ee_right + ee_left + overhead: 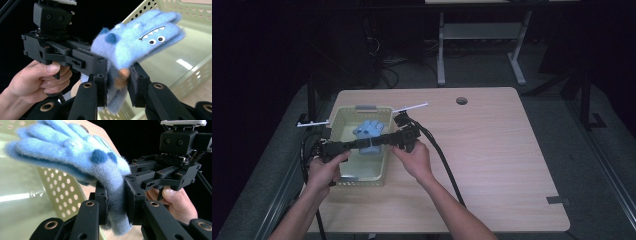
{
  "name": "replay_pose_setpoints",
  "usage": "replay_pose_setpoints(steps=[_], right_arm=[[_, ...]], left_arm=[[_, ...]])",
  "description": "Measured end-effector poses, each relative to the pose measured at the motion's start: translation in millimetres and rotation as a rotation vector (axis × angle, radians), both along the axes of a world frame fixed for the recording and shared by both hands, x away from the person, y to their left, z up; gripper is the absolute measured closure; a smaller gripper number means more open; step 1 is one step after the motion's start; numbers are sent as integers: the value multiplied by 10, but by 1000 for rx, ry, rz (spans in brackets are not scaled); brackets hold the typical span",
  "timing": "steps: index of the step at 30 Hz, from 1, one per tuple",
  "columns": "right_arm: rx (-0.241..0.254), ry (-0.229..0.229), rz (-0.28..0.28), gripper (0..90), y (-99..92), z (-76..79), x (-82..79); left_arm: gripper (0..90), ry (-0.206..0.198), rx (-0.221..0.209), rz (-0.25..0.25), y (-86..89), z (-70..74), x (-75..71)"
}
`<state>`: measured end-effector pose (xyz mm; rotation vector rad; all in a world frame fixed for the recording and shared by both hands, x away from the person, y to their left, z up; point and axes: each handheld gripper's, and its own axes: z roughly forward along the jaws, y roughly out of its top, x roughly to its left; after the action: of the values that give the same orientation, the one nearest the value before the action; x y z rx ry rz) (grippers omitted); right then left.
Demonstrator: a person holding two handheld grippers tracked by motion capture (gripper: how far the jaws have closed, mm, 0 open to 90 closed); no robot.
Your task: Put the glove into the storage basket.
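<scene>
A fuzzy blue glove [368, 129] with a monster face hangs over a pale yellow perforated basket [341, 117] at the table's left. Both grippers clamp its cuff from opposite sides. My left gripper [362, 145] reaches in from the left and my right gripper [380, 141] from the right. In the left gripper view, the left gripper [116, 195] is shut on the glove [75, 152], with the right gripper [133, 176] pinching it just beyond. In the right gripper view, the right gripper [118, 75] holds the glove [140, 37], and the left gripper [100, 63] grips beside it.
The basket [190, 72] sits near the wooden table's [492, 150] left edge. A white rod [411, 107] lies behind it. Black cables [447, 167] trail from the right gripper toward the front edge. A round cable hole [461, 100] lies at the back.
</scene>
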<state>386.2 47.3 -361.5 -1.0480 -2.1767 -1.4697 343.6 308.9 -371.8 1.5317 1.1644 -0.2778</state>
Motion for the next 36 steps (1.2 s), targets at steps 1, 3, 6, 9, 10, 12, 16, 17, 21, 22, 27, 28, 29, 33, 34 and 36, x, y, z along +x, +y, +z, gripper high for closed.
replay_pose_setpoints(steps=[1, 3, 6, 9, 10, 12, 16, 17, 21, 22, 27, 28, 29, 33, 34, 36], right_arm=[[2, 1, 2, 704, 19, -6, 11], [3, 4, 3, 698, 43, -10, 14], [6, 13, 3, 687, 80, -26, 17], [7, 27, 10, 682, 98, -38, 28], [8, 25, 10, 682, 104, -41, 31], [9, 22, 7, 680, 113, -45, 32], [5, 33, 7, 678, 112, -61, 59], [5, 31, 7, 678, 115, -68, 66], [2, 47, 2, 677, 144, -99, 99], [4, 47, 5, 678, 160, -111, 108], [6, 51, 7, 678, 235, -145, 133], [8, 58, 6, 678, 250, -148, 135], [8, 59, 8, 678, 267, -158, 141], [8, 68, 8, 672, 313, -196, 156], [7, 70, 7, 672, 327, -206, 160], [2, 75, 5, 673, 356, -223, 170]], left_arm=[[739, 3, -2, 2, 11, -1, -2], [740, 1, -1, 6, 42, -7, -4], [740, 5, 3, 11, 82, -8, -16], [740, 3, 4, 16, 114, -15, -26], [740, 6, 0, 21, 119, -19, -28], [740, 6, 0, 19, 125, -27, -21], [740, 13, 2, 23, 130, -41, -2], [740, 21, 0, 28, 132, -44, -1], [740, 27, 15, 35, 176, -66, 13], [741, 30, 18, 39, 187, -67, 14], [742, 36, 32, 49, 249, -72, 15], [742, 37, 35, 51, 266, -76, 15], [742, 37, 34, 52, 276, -80, 16], [742, 46, 40, 57, 327, -112, 19], [742, 51, 39, 59, 339, -121, 20], [742, 52, 41, 65, 361, -139, 23]])
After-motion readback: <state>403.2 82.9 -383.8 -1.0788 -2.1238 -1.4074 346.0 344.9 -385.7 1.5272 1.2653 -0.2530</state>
